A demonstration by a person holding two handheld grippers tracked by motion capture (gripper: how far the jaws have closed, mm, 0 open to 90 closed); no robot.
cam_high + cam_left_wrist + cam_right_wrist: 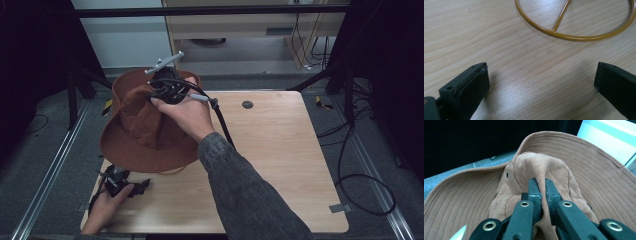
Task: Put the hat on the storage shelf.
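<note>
Fabric of the hat's [564, 162] crown sat pinched in the right hand-held gripper [542, 185], held above the bench's [280, 150] left side — while the left hand-held gripper [541, 82] rested wide open near a yellow ring [574, 37].

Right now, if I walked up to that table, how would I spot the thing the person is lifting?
Start at the pale wooden table and look to its far left corner. There a brown wide-brimmed hat hangs tilted above the wood, its soft crown pinched in the right gripper. It is the one cloth thing there: rust-brown, with rings of stitching around the brim, unlike the thin yellow metal ring lying flat on the table.
</note>
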